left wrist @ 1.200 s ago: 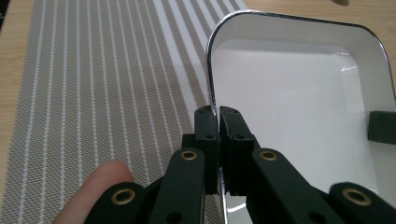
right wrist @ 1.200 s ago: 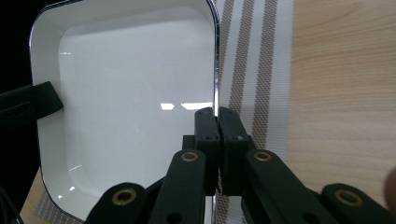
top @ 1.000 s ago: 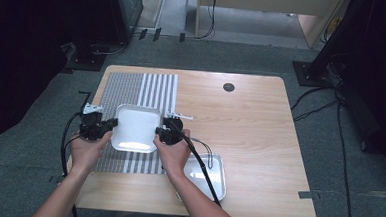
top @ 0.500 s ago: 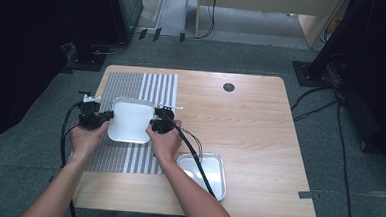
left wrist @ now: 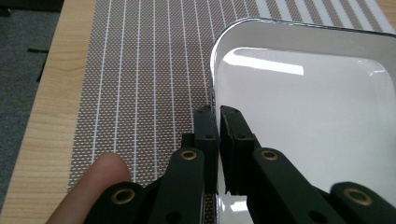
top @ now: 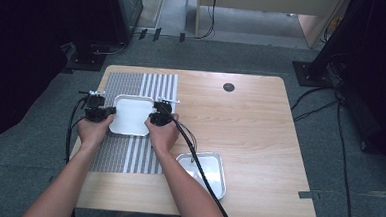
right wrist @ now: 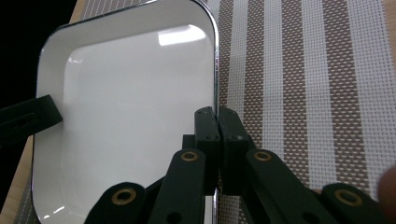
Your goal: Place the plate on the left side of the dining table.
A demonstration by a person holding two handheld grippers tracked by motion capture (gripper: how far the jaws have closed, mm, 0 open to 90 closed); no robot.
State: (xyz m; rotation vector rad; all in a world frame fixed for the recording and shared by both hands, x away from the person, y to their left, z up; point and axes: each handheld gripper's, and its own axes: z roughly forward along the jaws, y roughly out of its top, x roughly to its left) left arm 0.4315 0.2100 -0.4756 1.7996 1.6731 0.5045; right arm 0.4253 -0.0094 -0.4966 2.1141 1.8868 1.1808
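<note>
A white square tray [top: 130, 115] with a dark rim is held over the striped placemat [top: 128, 155] in the high view. My left gripper [top: 109, 112] is shut on its left rim and my right gripper [top: 153, 118] is shut on its right rim. The left gripper view has my left gripper [left wrist: 217, 112] pinching the tray [left wrist: 317, 112] edge. Looking along the right jaws, my right gripper [right wrist: 216, 113] clamps the tray [right wrist: 135, 107] rim, with the placemat [right wrist: 303, 93] to the right.
A metal tray [top: 208, 172] lies on the wooden table [top: 259, 142] near the front, with the right cable crossing it. A dark round hole [top: 228, 87] sits at the table's back. The placemat's far end [top: 147, 83] is bare.
Both grippers have carried the white tray away from the person, toward the far part of the placemat. The metal tray has stayed put.
</note>
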